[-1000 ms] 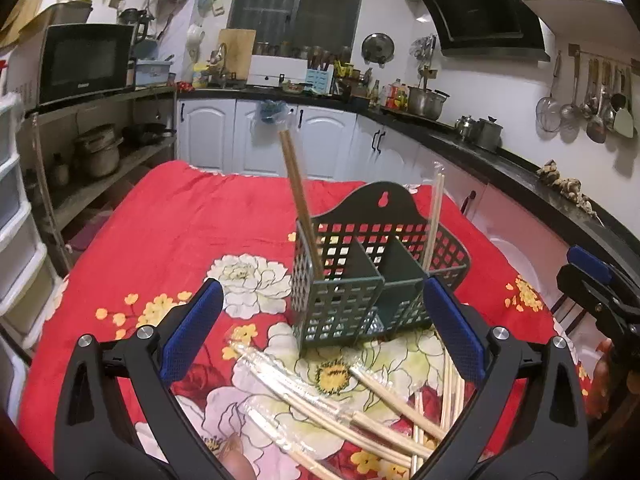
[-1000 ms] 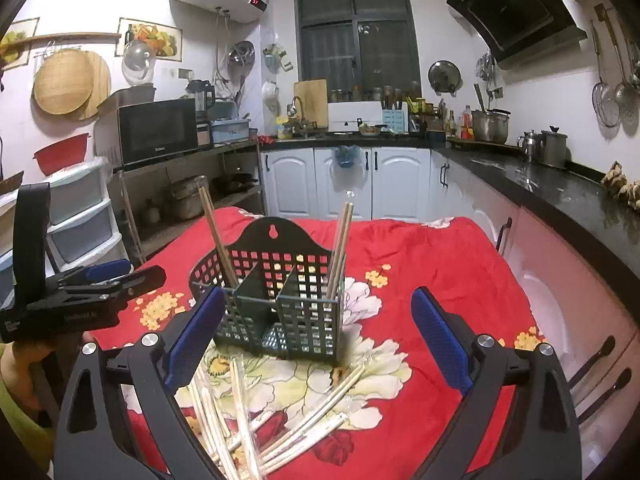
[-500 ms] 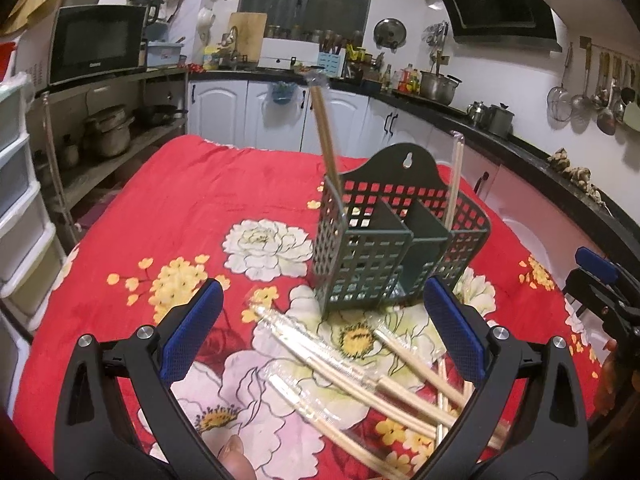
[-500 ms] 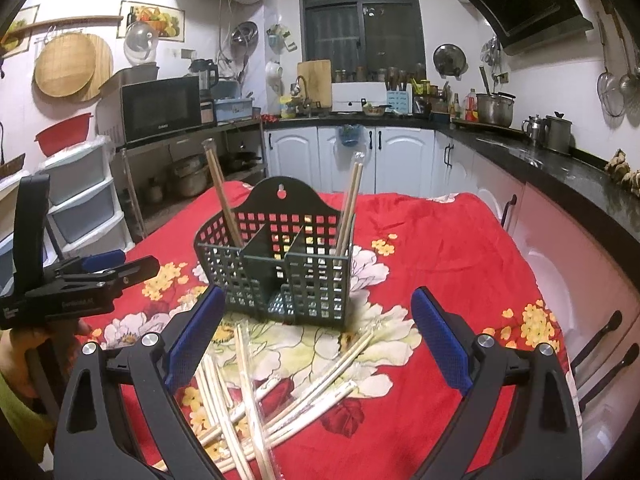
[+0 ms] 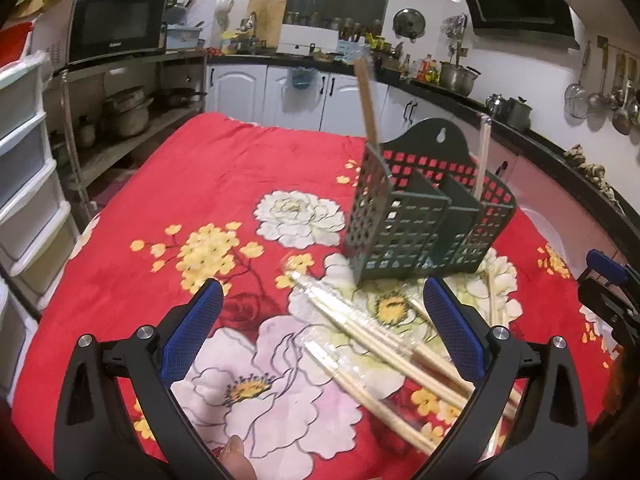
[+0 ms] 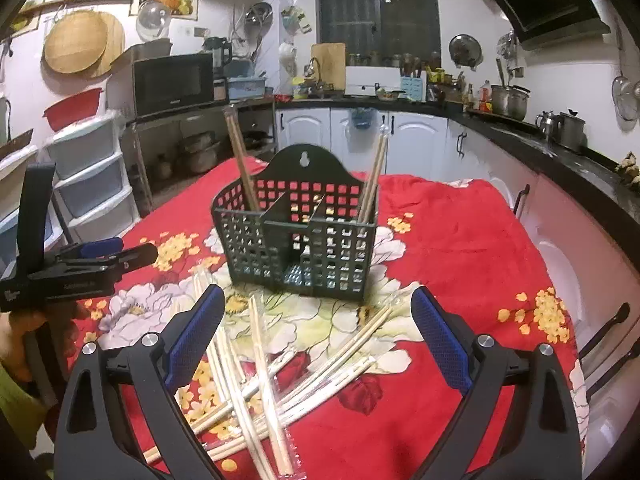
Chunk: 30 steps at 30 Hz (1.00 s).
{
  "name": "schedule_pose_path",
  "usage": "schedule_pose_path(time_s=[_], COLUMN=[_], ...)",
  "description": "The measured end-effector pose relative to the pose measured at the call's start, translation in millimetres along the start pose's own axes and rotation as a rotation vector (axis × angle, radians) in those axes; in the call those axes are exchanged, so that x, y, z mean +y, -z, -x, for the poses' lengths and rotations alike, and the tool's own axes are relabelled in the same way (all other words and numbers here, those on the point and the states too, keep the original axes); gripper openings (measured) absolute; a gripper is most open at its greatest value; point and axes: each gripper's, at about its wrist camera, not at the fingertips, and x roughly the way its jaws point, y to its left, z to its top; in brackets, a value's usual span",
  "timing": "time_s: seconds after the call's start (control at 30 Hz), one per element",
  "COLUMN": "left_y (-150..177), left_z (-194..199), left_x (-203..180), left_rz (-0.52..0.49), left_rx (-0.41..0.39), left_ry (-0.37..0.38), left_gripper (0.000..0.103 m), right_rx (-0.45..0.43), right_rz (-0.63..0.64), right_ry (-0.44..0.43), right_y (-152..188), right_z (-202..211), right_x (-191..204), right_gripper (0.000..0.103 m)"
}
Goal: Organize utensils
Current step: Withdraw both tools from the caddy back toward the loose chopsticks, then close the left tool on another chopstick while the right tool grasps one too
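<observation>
A dark green slotted utensil basket point(image 5: 428, 224) point(image 6: 300, 240) with three compartments stands on the red floral tablecloth point(image 5: 224, 184). Wrapped chopstick pairs stand upright in its left compartment point(image 6: 240, 164) and its right compartment point(image 6: 374, 176). Several more wrapped chopsticks point(image 5: 384, 344) point(image 6: 264, 372) lie loose on the cloth in front of the basket. My left gripper point(image 5: 320, 320) is open and empty above the near ends of the loose chopsticks. My right gripper point(image 6: 316, 332) is open and empty above the pile. The left gripper also shows in the right wrist view point(image 6: 80, 264).
A shelf rack with a microwave point(image 6: 172, 80) and plastic drawers point(image 6: 84, 176) stands left of the table. White cabinets and a black counter point(image 6: 560, 148) run along the back and right. The table's right edge point(image 6: 576, 320) is close to the cabinets.
Both grippers have drawn lower and closer over the loose chopsticks. The left view has shifted left, so the basket now sits further right. Both stay open.
</observation>
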Motion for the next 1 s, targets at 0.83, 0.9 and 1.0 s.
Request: schedule_pose_path(time_s=[0.83, 0.9, 1.0], left_y=[37, 39, 40], left_z=[-47, -52, -61], left_x=[34, 34, 36], left_rz=[0.186, 0.212, 0.251], left_rx=[0.255, 0.281, 0.316], left_ry=[0.184, 0.211, 0.235], left_gripper=[0.034, 0.031, 0.031], right_rx=[0.282, 0.314, 0.368], right_rz=[0.109, 0.121, 0.135], right_ry=[-0.189, -0.198, -0.214], right_y=[-1, -2, -2], right_z=[-85, -97, -117], right_x=[32, 33, 36], right_gripper=[0.055, 0.051, 0.043])
